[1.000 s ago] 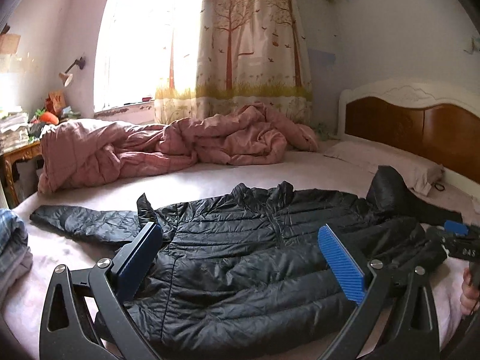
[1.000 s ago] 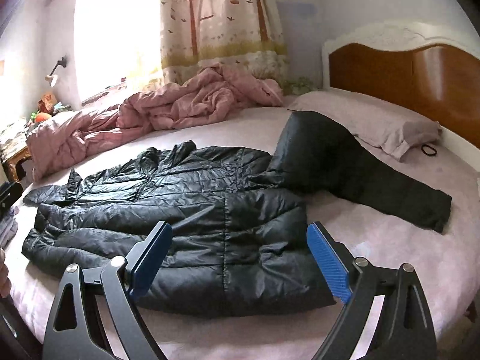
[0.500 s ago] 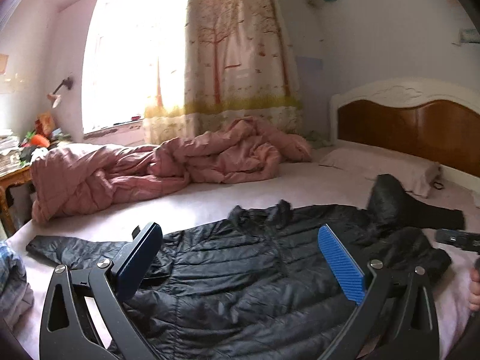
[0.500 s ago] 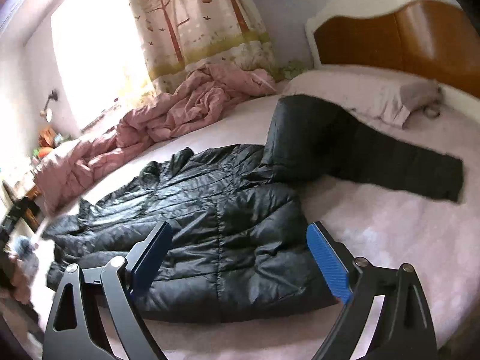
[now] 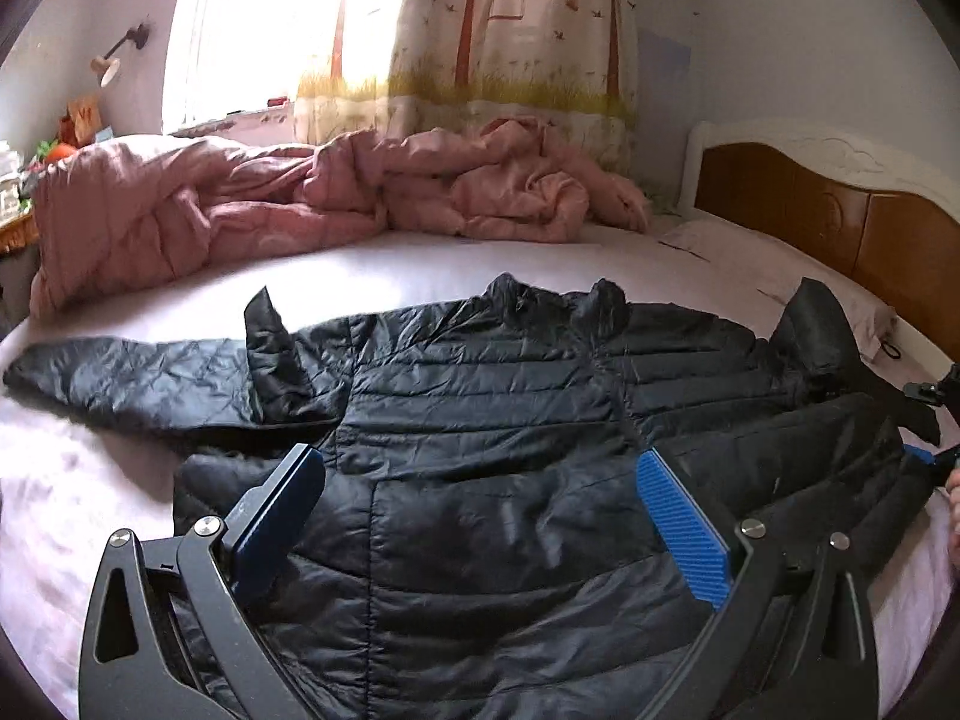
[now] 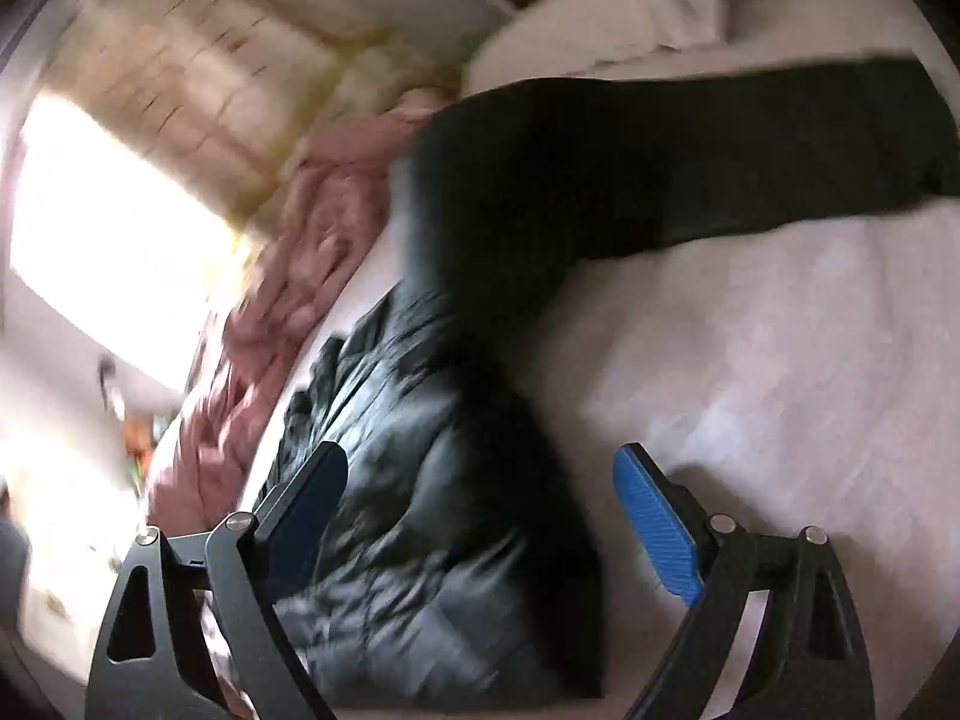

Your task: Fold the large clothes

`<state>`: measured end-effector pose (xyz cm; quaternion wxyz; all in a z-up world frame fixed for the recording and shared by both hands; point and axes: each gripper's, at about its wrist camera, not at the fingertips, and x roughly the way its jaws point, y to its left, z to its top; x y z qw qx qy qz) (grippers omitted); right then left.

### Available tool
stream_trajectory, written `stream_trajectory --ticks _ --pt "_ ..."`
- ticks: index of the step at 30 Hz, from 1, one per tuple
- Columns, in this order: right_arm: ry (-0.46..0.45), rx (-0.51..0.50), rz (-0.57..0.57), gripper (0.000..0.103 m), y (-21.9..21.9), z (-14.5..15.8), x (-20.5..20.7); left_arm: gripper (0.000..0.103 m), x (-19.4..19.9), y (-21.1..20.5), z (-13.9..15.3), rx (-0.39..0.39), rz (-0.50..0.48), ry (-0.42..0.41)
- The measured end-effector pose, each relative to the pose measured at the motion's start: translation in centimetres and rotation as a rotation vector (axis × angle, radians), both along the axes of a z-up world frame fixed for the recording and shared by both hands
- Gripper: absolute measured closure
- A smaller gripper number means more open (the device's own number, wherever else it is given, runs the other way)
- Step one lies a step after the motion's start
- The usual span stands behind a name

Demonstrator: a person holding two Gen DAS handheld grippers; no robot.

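1. Bed (image 5: 456,264): a pale pink sheet fills the middle and lower frame of the left wrist view; a wooden headboard (image 5: 852,222) stands at the right edge.
2. Black puffer jacket (image 5: 492,420): lies flat on the sheet across the centre of the left wrist view, collar toward the top of the frame, one sleeve (image 5: 126,378) stretched to the left edge. In the right wrist view, blurred and tilted, the jacket body runs from lower centre upward and the other sleeve (image 6: 690,150) extends across the upper right.
3. Pink quilt (image 5: 312,192): bunched along the upper middle of the left wrist view, apart from the jacket, below a tree-print curtain (image 5: 510,30).
4. Left gripper (image 5: 480,510): at the lower frame, angled downward over the jacket's lower body; jaws spread wide, with nothing pressed between the blue pads.
5. Right gripper (image 6: 480,516): at the lower frame of its own view, rolled so that the room appears slanted; jaws spread wide over the jacket's edge and bare sheet, clasping nothing.
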<state>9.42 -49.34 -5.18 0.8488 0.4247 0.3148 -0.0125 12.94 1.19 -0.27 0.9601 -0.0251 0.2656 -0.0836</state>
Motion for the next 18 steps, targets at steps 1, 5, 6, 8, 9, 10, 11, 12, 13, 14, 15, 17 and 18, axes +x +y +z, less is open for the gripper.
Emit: stream_trajectory --ticks 1,5,6,8,9,10,11,12,13,14,15,17,18 --pt "0.009 -0.013 -0.017 0.011 -0.3 0.0 0.3 0.0 0.0 0.1 -0.1 -0.002 0.01 -0.001" --pt "0.067 -0.131 -0.034 0.011 -0.9 0.8 3.6 0.0 0.2 0.7 -0.2 -0.025 0.042 -0.002" --pt "0.093 -0.139 -0.03 0.011 -1.3 0.5 5.1 0.0 0.2 0.8 -0.3 -0.021 0.051 -0.005" --pt "0.191 -0.138 -0.053 0.012 -2.7 -0.6 7.6 0.0 0.1 1.1 -0.4 -0.012 0.068 -0.009" --pt "0.246 -0.152 -0.07 0.012 -3.2 -1.1 8.8 0.0 0.1 1.2 -0.4 -0.013 0.073 -0.011" --pt "0.248 -0.176 -0.084 0.012 -3.5 -1.0 9.5 0.003 0.2 1.3 -0.4 -0.021 0.076 -0.013" --pt "0.245 -0.226 -0.113 0.012 -3.7 -0.5 10.0 0.008 0.1 1.6 -0.4 -0.03 0.088 -0.013" --pt "0.259 -0.27 -0.146 0.012 -4.0 -0.5 10.3 0.01 -0.1 1.8 -0.3 -0.047 0.106 -0.015" --pt "0.26 -0.274 -0.164 0.012 -4.4 -0.7 10.4 0.011 -0.4 2.0 -0.1 -0.078 0.105 -0.025" --pt "0.24 -0.248 -0.176 0.012 -5.0 -0.9 10.2 0.011 -0.7 2.2 0.2 -0.104 0.094 -0.034" --pt "0.22 -0.228 -0.183 0.012 -5.3 -0.9 10.0 0.011 -1.1 2.2 0.4 -0.123 0.082 -0.043" --pt "0.194 -0.224 -0.201 0.012 -5.9 -0.7 10.0 0.011 -1.6 1.8 1.0 -0.119 0.071 -0.071" --pt "0.207 -0.251 -0.208 0.013 -6.0 -0.7 10.3 0.012 -1.8 1.5 1.2 -0.106 0.065 -0.084"
